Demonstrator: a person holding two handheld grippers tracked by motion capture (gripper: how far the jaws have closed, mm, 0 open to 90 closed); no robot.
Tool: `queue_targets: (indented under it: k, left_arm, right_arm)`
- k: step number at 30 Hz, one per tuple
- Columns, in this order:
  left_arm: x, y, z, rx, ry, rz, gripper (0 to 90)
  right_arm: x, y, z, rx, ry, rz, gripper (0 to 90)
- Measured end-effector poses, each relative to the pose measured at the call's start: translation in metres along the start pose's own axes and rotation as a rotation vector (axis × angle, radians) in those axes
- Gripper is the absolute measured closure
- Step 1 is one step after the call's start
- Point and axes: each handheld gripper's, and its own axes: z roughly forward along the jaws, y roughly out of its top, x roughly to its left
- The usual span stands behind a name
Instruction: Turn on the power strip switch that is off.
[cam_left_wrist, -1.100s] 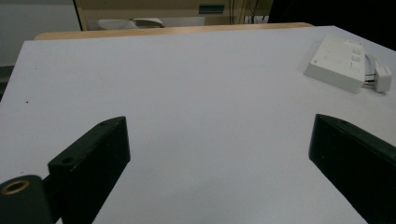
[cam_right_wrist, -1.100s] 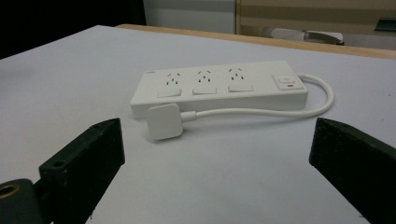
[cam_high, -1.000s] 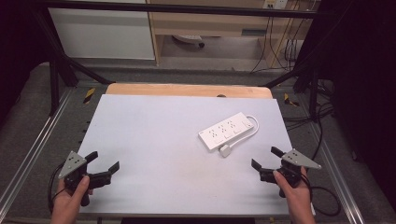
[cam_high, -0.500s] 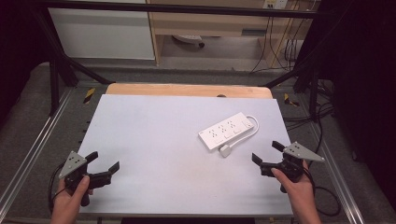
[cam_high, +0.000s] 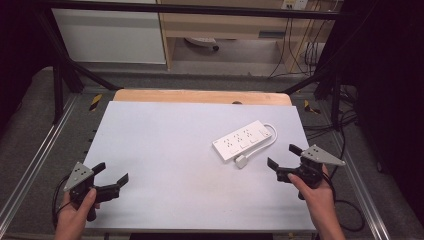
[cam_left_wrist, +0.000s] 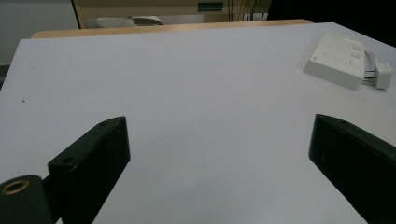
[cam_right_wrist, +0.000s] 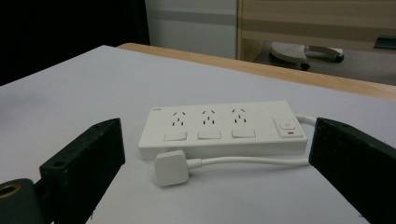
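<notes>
A white power strip (cam_high: 243, 140) with three sockets lies on the right half of the white table (cam_high: 165, 150). Its cable loops round the far end and its white plug (cam_high: 242, 161) rests on the table in front of it. In the right gripper view the power strip (cam_right_wrist: 224, 128) and plug (cam_right_wrist: 171, 167) sit just ahead of the wide-apart jaws. My right gripper (cam_high: 283, 156) is open, near the table's right edge, just right of the plug. My left gripper (cam_high: 110, 173) is open at the front left, holding nothing. The left gripper view has the power strip (cam_left_wrist: 337, 59) far off at the right.
A wooden strip (cam_high: 200, 96) runs along the table's far edge. Black frame bars (cam_high: 65, 75) and metal rails flank the table. Cables (cam_high: 300, 50) hang behind at the right, and a white cabinet (cam_high: 110, 35) stands behind at the left.
My right gripper has moved a little forward and left, closer to the plug. The left gripper has stayed in place.
</notes>
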Motion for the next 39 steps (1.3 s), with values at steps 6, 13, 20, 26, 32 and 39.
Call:
queue_targets:
  k: [6,13,20,26,32,39]
  left_arm:
    - [-0.001,0.000,0.000,0.003,-0.011,0.007,5.3]
    - [-0.001,0.000,0.001,0.006,-0.010,0.002,5.4]
    - [-0.001,0.000,0.002,0.012,-0.013,0.009,5.4]
    - [-0.002,0.000,0.001,0.009,-0.018,0.012,5.4]
    - [-0.003,0.000,0.002,0.009,-0.024,0.009,5.4]
    - [-0.003,0.000,0.002,0.017,-0.021,0.013,5.4]
  right_arm:
    - [0.001,0.007,0.003,-0.010,-0.008,-0.001,7.3]
    - [0.000,0.017,0.007,-0.026,-0.009,-0.003,14.4]
    - [0.003,0.028,0.009,-0.068,0.009,0.006,24.5]
    - [-0.001,0.034,0.015,-0.065,-0.005,-0.017,37.4]
    - [-0.003,0.040,0.022,-0.061,-0.029,-0.021,51.6]
    - [-0.002,0.045,0.031,-0.082,-0.039,-0.037,65.2]
